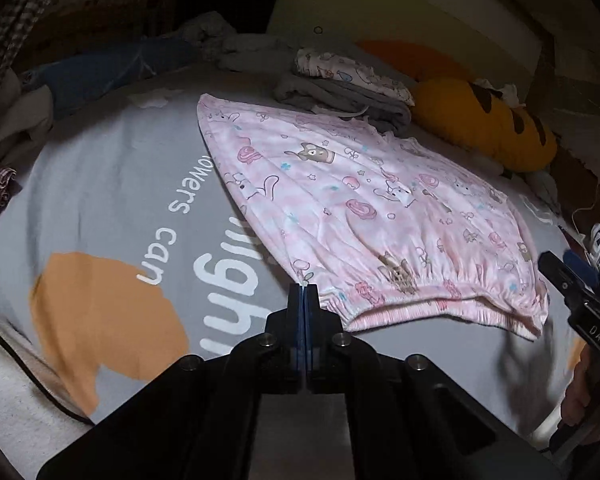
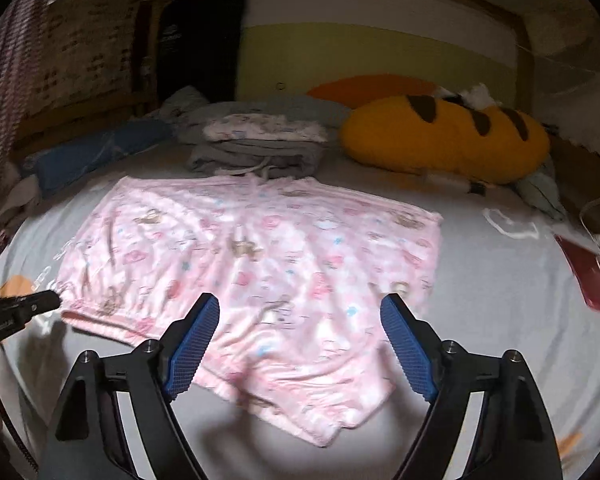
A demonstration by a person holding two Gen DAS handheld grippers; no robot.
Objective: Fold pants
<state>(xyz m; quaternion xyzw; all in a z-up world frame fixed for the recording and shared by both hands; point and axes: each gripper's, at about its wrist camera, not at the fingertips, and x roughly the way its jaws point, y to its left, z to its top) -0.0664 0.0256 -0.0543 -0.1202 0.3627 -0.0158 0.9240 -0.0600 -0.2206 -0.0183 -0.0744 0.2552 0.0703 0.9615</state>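
Closest to the lens, the left tool (image 1: 304, 289) has its two blue pads pressed flat together at the near left corner of the pink pants (image 1: 364, 208), right on the gathered waistband (image 1: 440, 300). Whether any cloth is caught between the pads cannot be told: the tip sits at the very edge of the band, and no fabric shows between the pads. That is the first risk. If the pinch has missed, or holds only a thread of elastic, lifting would leave the corner behind on the bed (image 1: 112, 184) and the fold would come out crooked.

Further right, the pants lie spread flat on the grey bed sheet, waistband nearest, printed legs running away toward a stack of folded clothes (image 1: 348, 88) that the far hem seems to touch or slip under. Dragging the pants could pull that stack over.

At the right, the right tool (image 2: 300, 320) hangs wide apart over the pants, gripping nothing, its pads clear of the cloth. Blur in its view makes the fabric edge hard to place. Should it close too far in from the edge, it may bunch both layers; if the two sides lift unevenly, the waistband will twist.
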